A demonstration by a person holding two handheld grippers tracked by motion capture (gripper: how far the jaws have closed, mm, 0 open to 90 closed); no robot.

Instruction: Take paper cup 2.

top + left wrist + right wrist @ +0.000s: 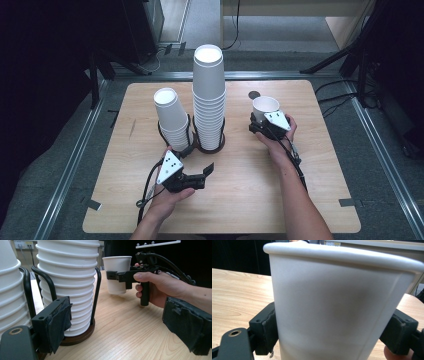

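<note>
A single white paper cup (265, 105) stands upright at the table's right, and my right gripper (262, 123) is shut on its lower wall. In the right gripper view the cup (337, 302) sits between both pads of the gripper (334, 340). In the left gripper view the cup (116, 267) is in the right gripper (112, 276); I cannot tell whether its base touches the wood. My left gripper (204, 176) lies low in front of the stacks, pointing right, open with nothing between its pads (58, 322).
Two stacks of white cups stand in black wire holders mid-table: a tall stack (208, 95) (67, 277) and a shorter stack (171, 119) (10, 290) to its left. A dark round mark (254, 94) lies behind the single cup. The wooden table (240, 200) has bare room in front.
</note>
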